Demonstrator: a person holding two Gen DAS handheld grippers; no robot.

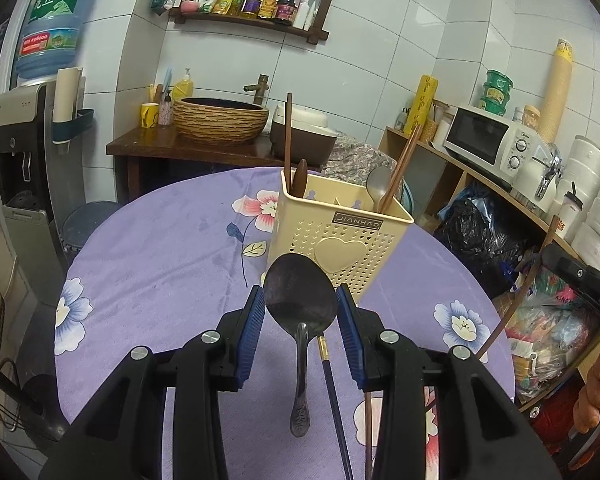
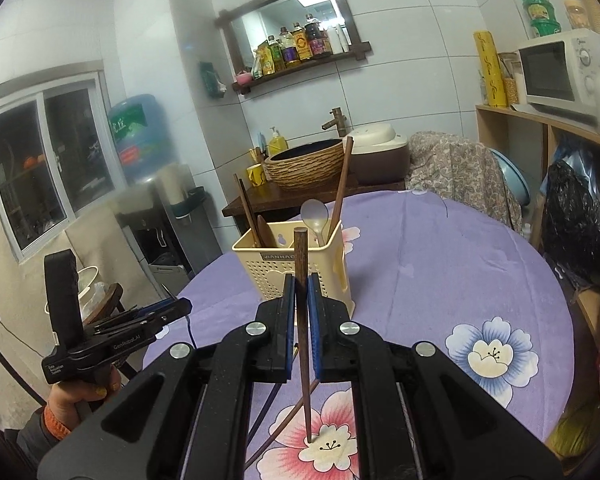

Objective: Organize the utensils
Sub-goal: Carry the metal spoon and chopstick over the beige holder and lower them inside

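Spoon [image 1: 300, 308] first: a dark metal one, pinched by its bowl between the blue pads of the left hand-held gripper [image 1: 300, 304], handle hanging down over the purple flowered cloth of the bench [image 1: 160, 264]. Just beyond it stands the cream utensil caddy [image 1: 340, 236], already carrying a pale spoon [image 1: 378, 186], brown chopsticks and a wooden handle in its compartments. The right hand-held gripper [image 2: 301, 292] is closed tight on a single dark wooden chopstick [image 2: 303, 344], held nearly upright with its tip down by a white flower on the cloth. Two more chopsticks [image 1: 334, 396], one dark, one brown, lie loose on the bench beneath the grippers.
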